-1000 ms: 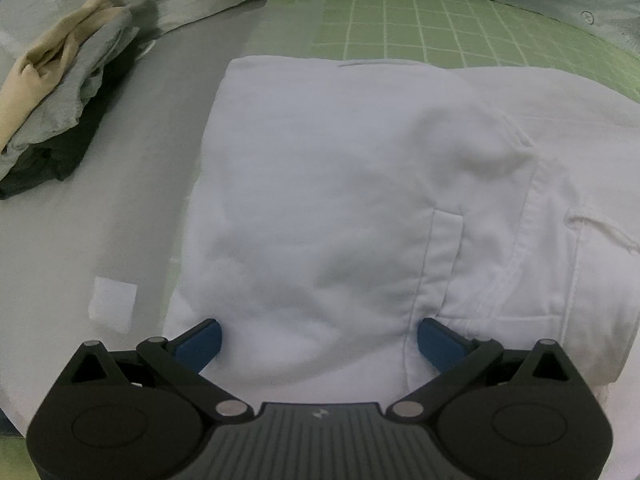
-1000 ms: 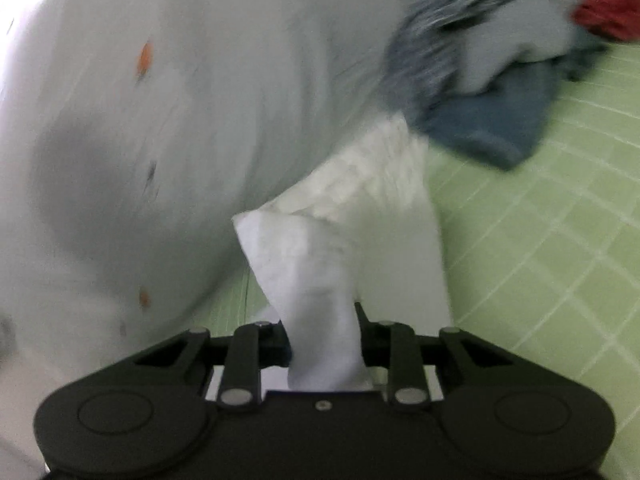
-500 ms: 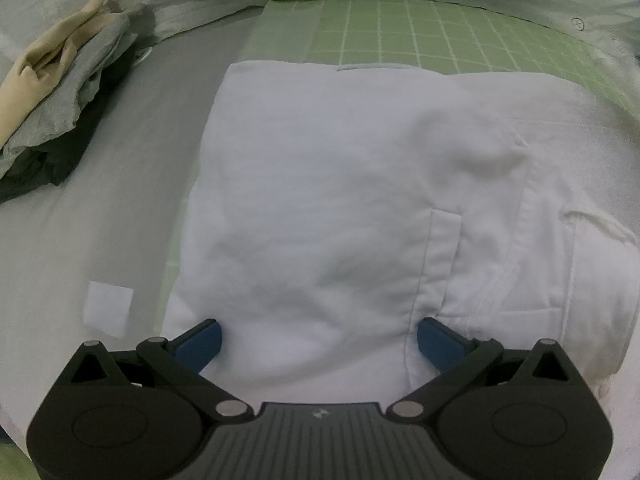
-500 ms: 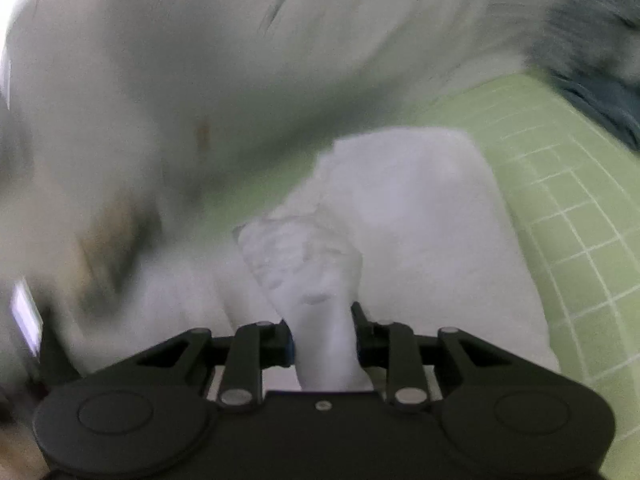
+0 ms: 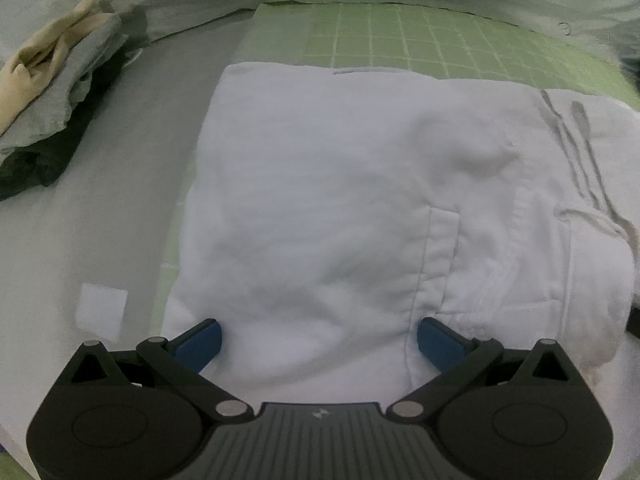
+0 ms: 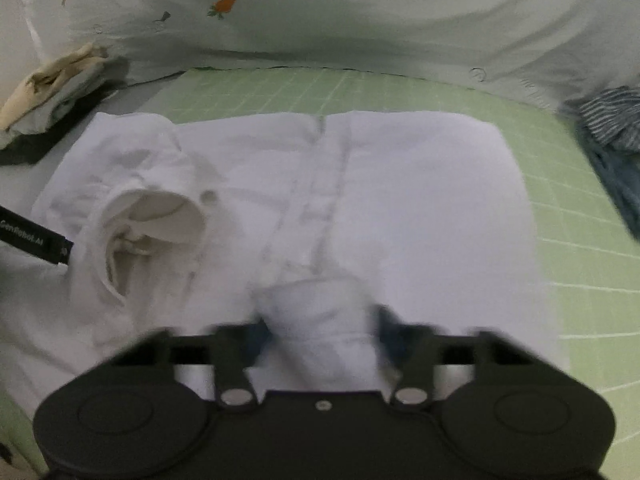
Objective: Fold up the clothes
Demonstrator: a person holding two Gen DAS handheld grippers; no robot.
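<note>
- The white garment (image 5: 328, 208) lies spread on the green gridded mat (image 5: 400, 36), partly folded, its left part reaching over the mat's left edge onto the grey surface (image 5: 100, 208) beside it.
- The left gripper (image 5: 319, 342) rests low at the garment's near edge with its blue pads (image 5: 198, 340) wide apart, cloth lying between them but not pinched.
- The right gripper (image 6: 320, 330) is blurred; a bunched fold of the white garment (image 6: 420, 208) rises between its fingers, which appear closed on it.
- In the right wrist view the collar opening (image 6: 148, 216) lies toward the garment's left side, and the tip of a black strap (image 6: 36, 240) lies just beside it.
- A pile of beige, grey and dark clothes (image 5: 48, 92) sits near the far left corner, well apart from the garment.
- A small white square patch (image 5: 102, 306) lies on the grey surface near the left pad.
- Striped and blue clothes (image 6: 612, 140) are heaped at the mat's far right edge.
- A pale sheet (image 6: 360, 12) with small carrot prints rises behind the mat's far edge.
</note>
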